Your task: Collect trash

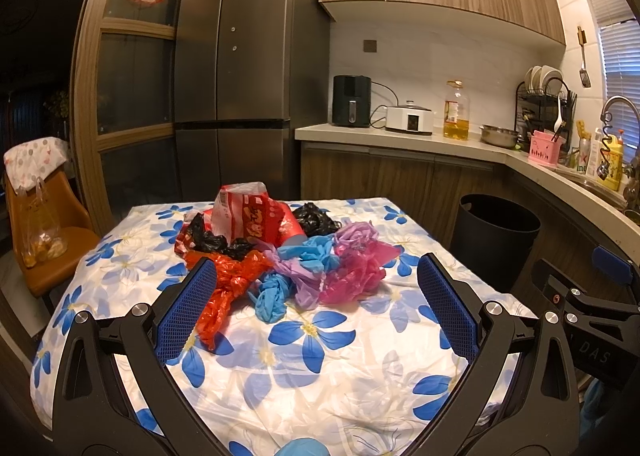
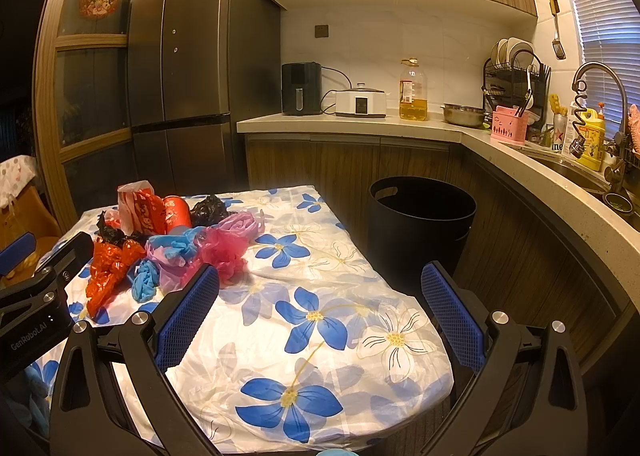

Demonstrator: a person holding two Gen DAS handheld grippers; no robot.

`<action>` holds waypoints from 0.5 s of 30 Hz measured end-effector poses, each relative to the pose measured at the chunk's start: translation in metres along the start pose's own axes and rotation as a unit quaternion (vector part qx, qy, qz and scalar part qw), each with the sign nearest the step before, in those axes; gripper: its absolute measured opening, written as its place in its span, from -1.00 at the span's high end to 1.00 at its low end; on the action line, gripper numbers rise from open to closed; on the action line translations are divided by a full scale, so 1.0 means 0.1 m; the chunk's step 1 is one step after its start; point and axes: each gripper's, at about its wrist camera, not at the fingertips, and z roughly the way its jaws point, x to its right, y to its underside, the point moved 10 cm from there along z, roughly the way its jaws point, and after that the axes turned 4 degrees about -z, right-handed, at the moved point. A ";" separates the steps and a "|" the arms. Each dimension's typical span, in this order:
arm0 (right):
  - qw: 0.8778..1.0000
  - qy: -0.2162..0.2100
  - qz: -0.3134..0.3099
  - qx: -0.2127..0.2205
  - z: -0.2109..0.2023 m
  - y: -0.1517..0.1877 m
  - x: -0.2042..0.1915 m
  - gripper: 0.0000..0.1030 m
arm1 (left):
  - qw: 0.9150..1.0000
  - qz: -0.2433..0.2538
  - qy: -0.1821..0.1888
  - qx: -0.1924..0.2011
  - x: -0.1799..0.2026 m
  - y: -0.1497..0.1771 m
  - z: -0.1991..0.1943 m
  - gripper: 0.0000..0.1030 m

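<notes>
Counter (image 1: 280, 388), covered with a white cloth printed in blue flowers. On it, heaped at the far end:
- white-and-red printed bag (image 1: 244, 212), standing tallest
- red can (image 2: 178, 212), on its side
- two black bags (image 1: 316, 218)
- orange-red bag (image 1: 228, 280)
- blue bags (image 1: 272, 296)
- lilac bags (image 1: 356, 234)
- pink bag (image 1: 356, 276), nearest the right edge

Near half bare cloth.

We see each hand-held gripper (image 1: 316, 280) (image 2: 319, 292): black frames, silver screws, blue textured pads (image 1: 186, 314); "GenRobot.AI" lettering.
</notes>
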 end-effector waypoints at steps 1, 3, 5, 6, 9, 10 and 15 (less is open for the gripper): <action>1.000 0.000 0.000 0.000 0.00 0.00 0.00 -0.90 | 1.000 0.000 0.000 0.000 0.00 0.00 0.00 -0.92; 1.000 0.000 0.000 -0.001 0.00 0.01 0.00 -0.90 | 1.000 0.000 0.000 0.000 0.00 0.00 0.00 -0.92; 1.000 0.001 0.000 -0.001 0.00 -0.02 0.02 -0.90 | 1.000 0.000 0.000 -0.001 0.01 0.00 0.00 -0.92; 1.000 0.001 0.000 -0.001 0.00 -0.02 0.02 -0.90 | 1.000 0.000 0.001 0.000 0.01 0.00 0.00 -0.92; 1.000 0.001 0.000 -0.001 0.00 -0.02 0.02 -0.90 | 1.000 0.000 0.000 0.000 0.01 0.00 0.00 -0.92; 1.000 0.001 0.000 -0.001 0.00 -0.02 0.03 -0.90 | 1.000 0.000 0.001 0.000 0.01 0.00 0.00 -0.92; 1.000 0.001 0.000 -0.001 0.01 -0.01 0.02 -0.90 | 1.000 0.000 0.000 -0.001 0.00 0.00 0.00 -0.92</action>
